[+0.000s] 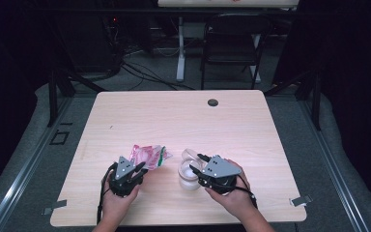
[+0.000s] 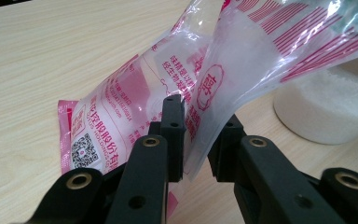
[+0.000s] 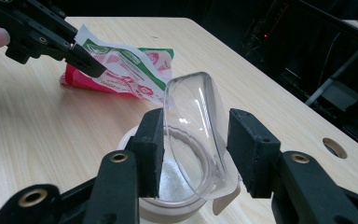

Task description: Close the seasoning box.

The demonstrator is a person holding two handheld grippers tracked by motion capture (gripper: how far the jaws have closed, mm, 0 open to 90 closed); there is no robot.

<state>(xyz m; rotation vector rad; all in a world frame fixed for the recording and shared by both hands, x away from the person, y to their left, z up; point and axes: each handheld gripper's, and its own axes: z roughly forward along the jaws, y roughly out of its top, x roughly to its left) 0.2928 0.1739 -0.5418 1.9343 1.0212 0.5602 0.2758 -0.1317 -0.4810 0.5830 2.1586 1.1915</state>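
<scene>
A pink, white and green printed plastic bag (image 1: 148, 155) lies on the wooden table (image 1: 174, 116), its near edge lifted. My left gripper (image 1: 142, 167) is shut on that thin edge; in the left gripper view the bag (image 2: 135, 102) passes between the pads of the left gripper (image 2: 198, 121). A round white jar (image 1: 188, 181) of white granules stands to the right, its clear hinged lid (image 3: 191, 112) flipped upright. My right gripper (image 3: 196, 140) stands open with the lid between its pads, and small gaps show on both sides. The left gripper (image 3: 86, 63) pinches the bag (image 3: 130, 70) behind it.
A round cable hole (image 1: 213, 102) sits near the table's far edge. A dark folding chair (image 1: 234, 38) and a white desk leg (image 1: 180, 48) stand beyond the table. The jar (image 2: 326, 107) sits close beside the raised bag.
</scene>
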